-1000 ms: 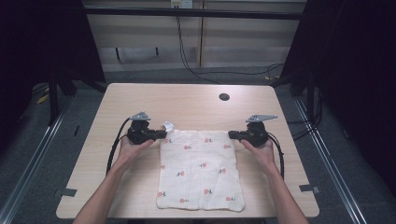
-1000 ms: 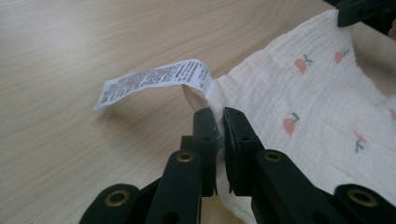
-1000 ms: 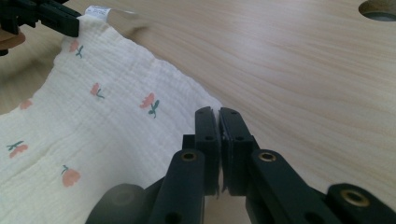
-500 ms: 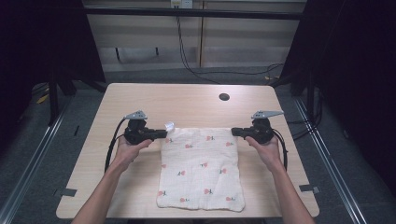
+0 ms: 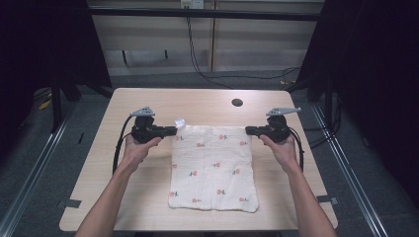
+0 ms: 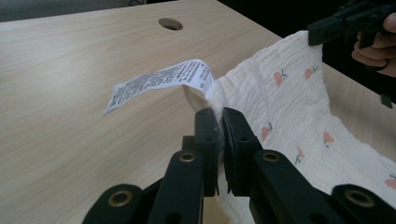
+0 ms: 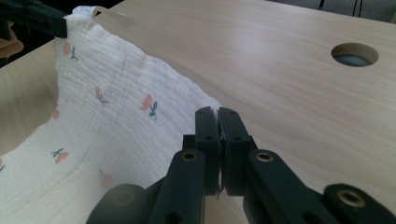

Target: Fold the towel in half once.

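A white cloth point(image 5: 212, 168) printed with small red flowers lies spread on the wooden table point(image 5: 128, 202). My left gripper point(image 5: 173, 131) is shut on its far left corner, where a white care label point(image 5: 180, 122) sticks up. My right gripper point(image 5: 248, 131) is shut on the far right corner. In the left gripper view the jaws pinch the cloth point(image 6: 289, 102) just below the label point(image 6: 159, 81), and the left gripper point(image 6: 219, 114) holds that corner off the table. In the right gripper view the right gripper point(image 7: 217, 114) clamps the cloth point(image 7: 116, 121), whose far edge hangs stretched between both grippers.
A round cable hole point(image 5: 237, 102) sits in the table beyond the cloth, also in the right gripper view as a hole point(image 7: 355, 53). Bare wood lies on both sides of the cloth. Dark floor and metal rails surround the table.
Both grippers have moved away from the person and slightly apart. The cloth has slid with them toward the far side, its far edge pulled straighter.
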Available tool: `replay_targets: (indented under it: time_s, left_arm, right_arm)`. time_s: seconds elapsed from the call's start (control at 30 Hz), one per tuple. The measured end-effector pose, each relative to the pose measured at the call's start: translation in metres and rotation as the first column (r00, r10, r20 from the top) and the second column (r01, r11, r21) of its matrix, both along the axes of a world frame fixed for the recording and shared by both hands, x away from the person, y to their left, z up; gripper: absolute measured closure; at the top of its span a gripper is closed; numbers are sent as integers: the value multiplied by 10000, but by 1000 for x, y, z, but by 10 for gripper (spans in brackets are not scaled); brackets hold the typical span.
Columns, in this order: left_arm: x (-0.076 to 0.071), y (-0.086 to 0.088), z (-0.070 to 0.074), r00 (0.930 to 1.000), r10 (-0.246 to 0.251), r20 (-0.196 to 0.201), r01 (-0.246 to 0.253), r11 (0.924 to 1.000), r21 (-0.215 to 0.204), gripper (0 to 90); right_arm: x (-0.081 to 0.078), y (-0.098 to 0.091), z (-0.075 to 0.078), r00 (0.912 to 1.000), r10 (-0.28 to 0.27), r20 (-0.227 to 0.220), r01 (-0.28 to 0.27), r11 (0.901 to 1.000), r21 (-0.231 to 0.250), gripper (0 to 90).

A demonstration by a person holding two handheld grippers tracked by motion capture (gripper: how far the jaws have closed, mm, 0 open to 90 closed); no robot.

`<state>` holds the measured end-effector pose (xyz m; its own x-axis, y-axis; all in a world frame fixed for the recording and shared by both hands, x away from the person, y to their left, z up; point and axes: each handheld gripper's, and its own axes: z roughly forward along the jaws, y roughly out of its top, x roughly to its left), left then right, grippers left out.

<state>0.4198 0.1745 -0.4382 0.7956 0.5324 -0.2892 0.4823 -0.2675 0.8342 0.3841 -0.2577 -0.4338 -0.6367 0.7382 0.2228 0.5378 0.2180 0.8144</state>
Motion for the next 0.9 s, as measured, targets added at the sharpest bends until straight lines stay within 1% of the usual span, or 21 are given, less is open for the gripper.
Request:
replay_targets:
  time_s: [0.03,0.13,0.2,0.23,0.27,0.3,0.33,0.4,0.43,0.5,0.6,0.63,0.7,0.77,0.87,0.9]
  left_arm:
    - [1,-1,1,10000,33,22,-33,10000,67,854]
    - [3,-3,6,9999,-68,135,67,10000,63,854]
    - [2,-4,10,9996,-107,280,108,9999,-24,854]
    - [1,-3,11,9994,-157,306,161,9998,-134,854]
    - [-1,-2,11,9994,-197,290,205,9995,-256,854]
    - [-2,-2,8,9996,-148,252,153,9997,-199,854]
    - [-4,-2,4,9997,-141,175,142,9999,-68,854]
    - [-8,-1,-2,9997,-210,115,211,9998,-68,854]
    - [-9,0,-4,9997,-207,87,207,9997,-106,854]
    - [-11,0,-6,9997,-253,63,253,9997,54,854]
    - [-16,3,-4,9994,-333,87,332,9993,148,853]
    - [-18,4,-4,9993,-363,101,361,9992,177,853]
    - [-22,6,-3,9989,-461,110,457,9983,355,853]
    - [-25,7,-2,9988,-473,101,471,9987,200,853]
    - [-32,5,3,9981,-571,248,563,9980,301,853]
    - [-35,4,5,9979,-514,404,500,9981,365,853]
  right_arm:
    - [1,0,2,10000,-16,9,16,10000,10,877]
    - [5,-3,7,9998,-108,165,107,9999,41,877]
    - [6,-4,13,9996,-131,269,127,9998,140,877]
    - [5,-4,16,9993,-168,331,161,9997,185,877]
    - [4,-4,18,9990,-148,427,136,9995,279,877]
    - [2,-3,19,9989,-70,463,55,9995,324,877]
    - [0,-2,19,9989,4,463,-14,9998,215,877]
    - [-5,0,16,9991,144,400,-142,9999,-66,877]
    - [-7,-1,14,9993,159,333,-157,9999,-57,877]
    - [-9,-3,10,9995,150,265,-146,9998,-152,877]
    - [-15,-4,11,9995,112,307,-115,9999,102,876]
    - [-16,-4,11,9993,151,351,-154,9999,78,876]
    - [-21,-4,12,9991,247,332,-253,9995,178,876]
    - [-24,-4,10,9991,306,283,-308,9995,65,877]
    - [-28,-5,9,9988,373,325,-374,9993,28,876]
    - [-30,-6,9,9989,347,308,-348,9994,26,876]
